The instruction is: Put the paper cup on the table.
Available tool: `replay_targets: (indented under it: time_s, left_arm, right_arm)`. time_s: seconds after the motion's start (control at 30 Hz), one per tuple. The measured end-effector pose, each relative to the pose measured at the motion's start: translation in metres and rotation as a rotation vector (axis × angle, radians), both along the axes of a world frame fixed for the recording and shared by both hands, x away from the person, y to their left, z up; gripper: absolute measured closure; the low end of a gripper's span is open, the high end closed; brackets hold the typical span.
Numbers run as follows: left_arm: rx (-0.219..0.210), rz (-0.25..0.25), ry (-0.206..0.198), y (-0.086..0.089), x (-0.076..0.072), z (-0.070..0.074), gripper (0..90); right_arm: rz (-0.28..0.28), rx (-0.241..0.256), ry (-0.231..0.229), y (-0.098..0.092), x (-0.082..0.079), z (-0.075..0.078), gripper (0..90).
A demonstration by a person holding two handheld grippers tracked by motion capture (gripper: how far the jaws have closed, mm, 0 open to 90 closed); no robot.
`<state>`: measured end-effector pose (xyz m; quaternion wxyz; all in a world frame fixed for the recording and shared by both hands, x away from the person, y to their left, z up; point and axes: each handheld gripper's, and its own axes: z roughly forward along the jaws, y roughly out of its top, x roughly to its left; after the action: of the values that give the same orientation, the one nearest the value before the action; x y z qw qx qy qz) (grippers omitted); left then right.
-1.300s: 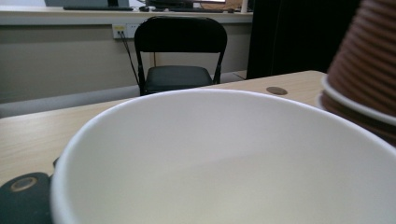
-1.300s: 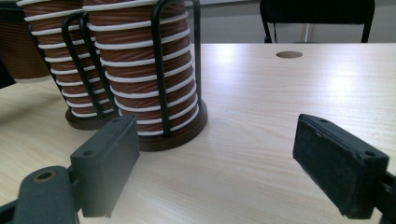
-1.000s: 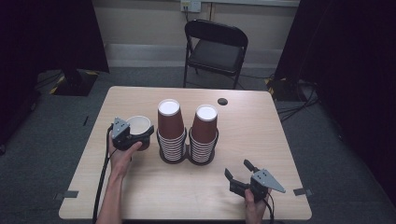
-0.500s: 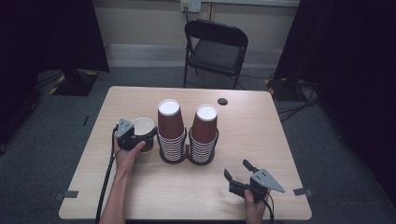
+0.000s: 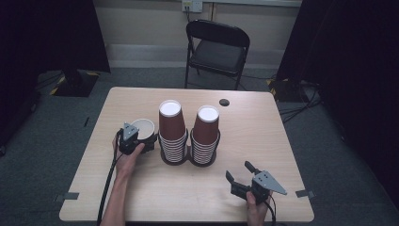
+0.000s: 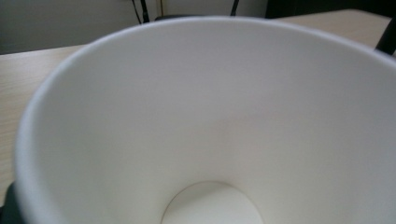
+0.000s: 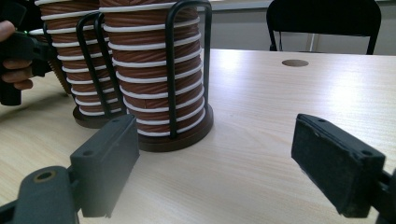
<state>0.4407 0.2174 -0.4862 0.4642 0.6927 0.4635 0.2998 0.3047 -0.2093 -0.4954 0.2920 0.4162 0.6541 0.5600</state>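
I'm carrying the cup [image 5: 143,128] in my left gripper [image 5: 134,140], jaws clamped on it; over the last second it's been moving right, now just beside the left cup stack [image 5: 171,134]. Probably about to stack it. My right gripper [image 5: 243,180] is idling near the table's [image 5: 263,127] front edge, jaws spread, empty.

I can't find any words, numbers, brands or signs to read. The brown cups [image 5: 170,123] have none, the white cup [image 6: 205,121] is plain inside, and the table [image 5: 263,136] has no label.
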Motion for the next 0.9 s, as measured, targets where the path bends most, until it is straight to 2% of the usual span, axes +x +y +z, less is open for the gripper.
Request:
replay_targets:
  time_s: [0.03, 0.17, 0.23, 0.27, 0.4, 0.47, 0.57, 0.73, 0.83, 0.87, 0.9]
  left_arm:
    - [0.0, 0.0, 0.0, 0.0, 0.0, 0.0, 11.1]
    - [0.021, -0.006, 0.059, 0.003, 0.001, -0.006, 13.1]
    - [-0.001, -0.002, 0.07, 0.002, 0.001, -0.008, 14.1]
    - [0.024, -0.006, 0.075, 0.003, 0.0, -0.007, 14.4]
    - [0.067, -0.007, 0.098, 0.001, -0.004, -0.01, 15.5]
    - [0.065, 0.0, 0.12, 0.002, -0.003, -0.01, 15.7]
    - [0.07, -0.001, 0.128, 0.002, -0.004, -0.01, 15.6]
    - [0.047, -0.006, 0.109, 0.005, -0.009, -0.01, 15.6]
    - [0.049, -0.01, 0.114, 0.006, -0.012, -0.01, 15.6]
    - [0.062, -0.005, 0.097, 0.006, -0.016, -0.008, 15.6]
    - [0.062, -0.005, 0.097, 0.006, -0.016, -0.008, 15.6]
  right_arm:
    - [0.0, 0.0, 0.0, 0.0, 0.0, 0.0, 14.2]
    - [0.008, 0.004, -0.006, 0.0, -0.001, 0.0, 14.6]
    - [0.01, 0.005, -0.005, 0.0, -0.001, 0.0, 14.6]
    - [0.009, 0.005, -0.004, 0.0, -0.001, 0.0, 14.7]
    - [0.012, 0.009, -0.009, -0.001, -0.001, 0.0, 14.7]
    - [0.013, 0.01, -0.01, -0.001, -0.001, 0.0, 14.7]
    - [0.014, 0.009, -0.009, -0.001, -0.001, 0.0, 14.6]
    - [0.015, 0.01, -0.009, -0.001, -0.001, 0.0, 14.6]
    - [0.015, 0.016, -0.01, -0.001, -0.001, 0.0, 14.6]
    - [0.016, 0.017, -0.01, -0.001, -0.001, 0.0, 14.6]
    - [0.016, 0.017, -0.01, -0.001, -0.001, 0.0, 14.6]
